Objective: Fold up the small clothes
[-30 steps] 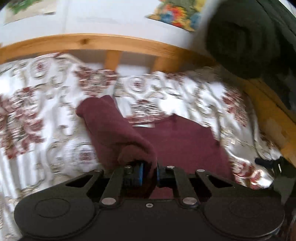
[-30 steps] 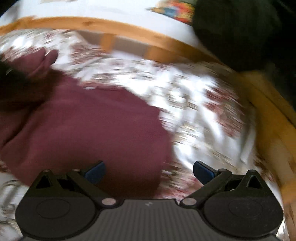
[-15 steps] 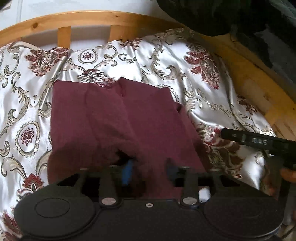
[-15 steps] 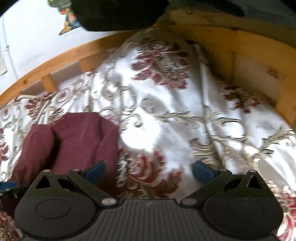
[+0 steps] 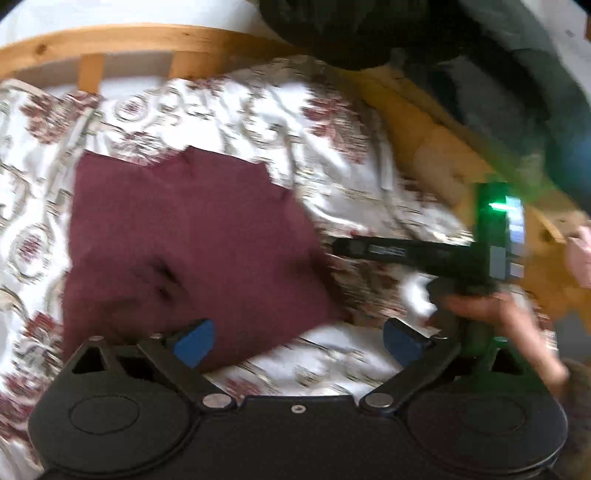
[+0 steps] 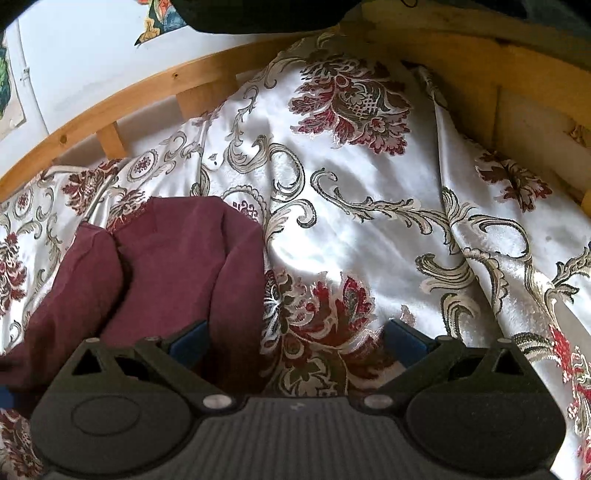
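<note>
In the left wrist view the left gripper [image 5: 297,341] sits nearest, its blue pads [image 5: 195,341] spread wide; the jaws have just been opening and nothing is pinched between them. The near edge of the maroon garment [image 5: 192,236] lies just beyond the left-hand pad, at about 11 o'clock from the gripper, flat on the floral bedspread [image 5: 332,155], with bare bedspread showing in the gap between the pads. At 3 o'clock the right gripper [image 5: 424,254] reaches in from the side, a green light glowing on its body, held by a hand [image 5: 502,317] low at the right edge; from here I cannot tell how its fingers stand. Farther off, at 12 o'clock, the wooden bed frame [image 5: 147,40] curves behind the bedspread, and a dark bundle of fabric [image 5: 351,33] lies at 1 o'clock.

In the right wrist view the right gripper [image 6: 295,343] has its fingers well apart and clamps nothing. The maroon garment [image 6: 177,266] lies at 10 o'clock, folded into soft ridges, its right edge passing just inside the left-hand pad [image 6: 190,341]. Patterned bedspread [image 6: 369,206] fills the rest, from 12 to 3 o'clock. Beyond it the wooden frame [image 6: 122,99] runs along the far edge, with a white wall [image 6: 92,48] behind.
</note>
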Tool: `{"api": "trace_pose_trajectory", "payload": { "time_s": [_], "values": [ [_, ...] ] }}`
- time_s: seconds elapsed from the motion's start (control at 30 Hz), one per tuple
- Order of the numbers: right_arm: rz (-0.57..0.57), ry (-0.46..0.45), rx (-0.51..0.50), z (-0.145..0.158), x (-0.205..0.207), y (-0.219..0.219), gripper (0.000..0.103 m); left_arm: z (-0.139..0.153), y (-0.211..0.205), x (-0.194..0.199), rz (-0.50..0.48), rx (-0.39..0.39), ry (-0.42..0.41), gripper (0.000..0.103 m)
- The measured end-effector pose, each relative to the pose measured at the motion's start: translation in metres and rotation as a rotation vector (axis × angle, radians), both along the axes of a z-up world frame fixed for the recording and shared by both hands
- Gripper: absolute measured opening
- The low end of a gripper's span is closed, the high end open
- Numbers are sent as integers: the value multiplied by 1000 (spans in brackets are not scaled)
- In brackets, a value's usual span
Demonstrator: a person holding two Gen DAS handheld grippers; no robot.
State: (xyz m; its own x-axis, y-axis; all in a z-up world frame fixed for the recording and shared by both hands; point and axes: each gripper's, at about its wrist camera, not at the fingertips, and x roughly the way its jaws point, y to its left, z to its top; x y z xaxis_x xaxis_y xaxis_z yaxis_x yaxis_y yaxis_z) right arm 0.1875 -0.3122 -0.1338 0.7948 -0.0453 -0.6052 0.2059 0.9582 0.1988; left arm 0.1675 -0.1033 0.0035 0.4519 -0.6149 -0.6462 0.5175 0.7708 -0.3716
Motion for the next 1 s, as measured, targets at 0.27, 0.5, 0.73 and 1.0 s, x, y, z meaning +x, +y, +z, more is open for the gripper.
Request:
{"api": "trace_pose_trajectory", "payload": {
  "time_s": [0.27, 0.5, 0.73, 1.0],
  "values": [
    [13, -44, -2, 2, -1, 6, 103, 20, 23, -32, -67, 65, -151, 102],
    [66, -225, 69, 19, -8, 23, 103, 13, 71, -20, 119, 145, -238, 102],
    [282, -229, 183, 12, 16, 72, 103, -32, 86, -3, 171, 169, -162, 102],
    [374, -250, 347, -2, 39, 92, 102, -48, 82, -5, 187, 214, -301, 102]
  ]
}}
